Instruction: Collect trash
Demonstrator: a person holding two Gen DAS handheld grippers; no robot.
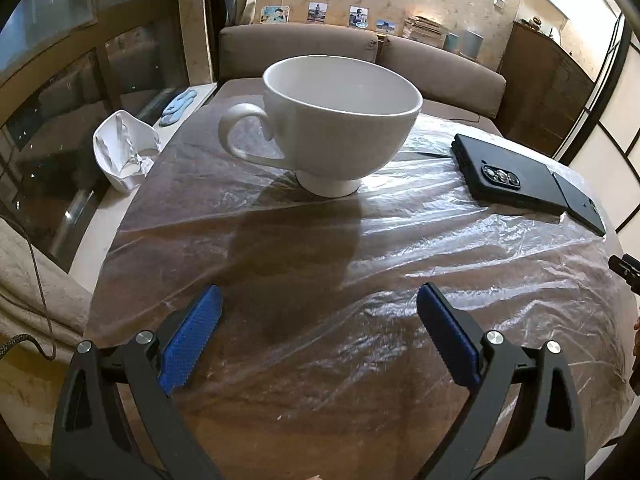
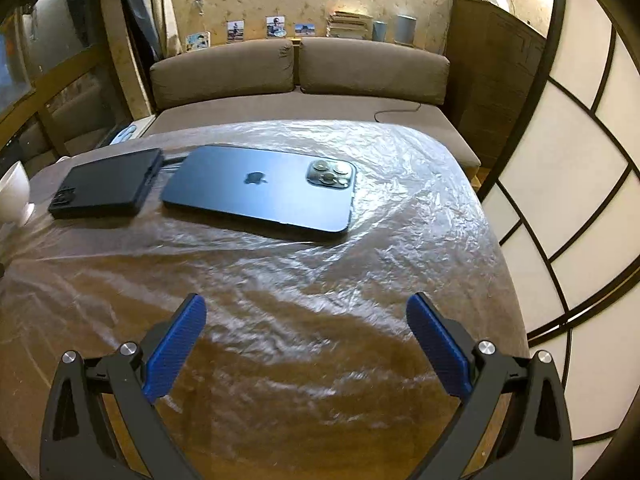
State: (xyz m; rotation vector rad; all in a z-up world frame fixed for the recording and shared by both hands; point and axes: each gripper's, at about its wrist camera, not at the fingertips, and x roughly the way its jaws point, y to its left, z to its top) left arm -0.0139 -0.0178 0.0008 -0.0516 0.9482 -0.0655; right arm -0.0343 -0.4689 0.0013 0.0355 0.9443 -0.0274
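Observation:
A sheet of clear crinkled plastic film (image 1: 400, 248) (image 2: 320, 280) lies spread over the round wooden table (image 1: 300, 420). A crumpled white wrapper (image 1: 122, 152) sits at the table's left edge in the left wrist view. My left gripper (image 1: 318, 300) hovers open above the film, short of a big white cup (image 1: 340, 120), with nothing between its blue pads (image 1: 188, 344). My right gripper (image 2: 306, 310) is open too, over the film and in front of a blue phone (image 2: 264, 196), holding nothing.
A black cased phone (image 1: 508, 176) (image 2: 106, 188) lies beside the blue phone (image 1: 586, 208) on the film. A brown sofa (image 2: 296, 72) stands behind the table. A white paper screen (image 2: 560, 184) is on the right, a glass cabinet (image 1: 60, 120) on the left.

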